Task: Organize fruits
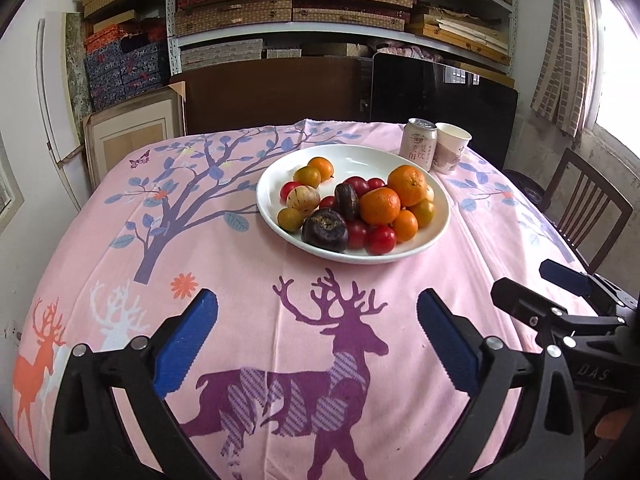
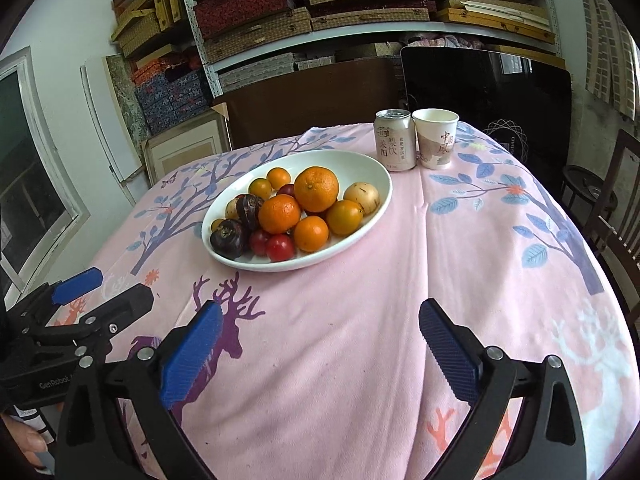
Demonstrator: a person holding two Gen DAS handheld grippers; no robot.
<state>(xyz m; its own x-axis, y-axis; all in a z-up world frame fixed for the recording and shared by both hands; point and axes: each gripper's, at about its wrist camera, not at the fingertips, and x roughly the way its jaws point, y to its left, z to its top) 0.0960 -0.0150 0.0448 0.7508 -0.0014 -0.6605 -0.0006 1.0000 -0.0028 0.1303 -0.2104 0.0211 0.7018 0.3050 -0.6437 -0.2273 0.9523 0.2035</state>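
Fruit sits heaped in a white plate [image 1: 438, 216] at the centre of the left view, upper centre of the right view, on a pink deer-print cloth [image 2: 360, 340] covering the worktop. Oranges [image 1: 407, 185] crowd the plate's right half, red tomatoes [image 1: 381, 240] and dark mangosteens [image 1: 325, 229] lie along the near rim, smaller yellow fruits at the left. Just behind the plate, toward the upper right, a can [image 2: 394, 140] and a paper cup [image 2: 435, 138] stand touching each other. Both claws hover released over bare cloth at the bottom of their frames: left claw [image 1: 318, 336], right claw [image 2: 320, 340], each empty. Nothing lies between claws and plate. Shelves [image 1: 340, 4] of boxes fill the top.
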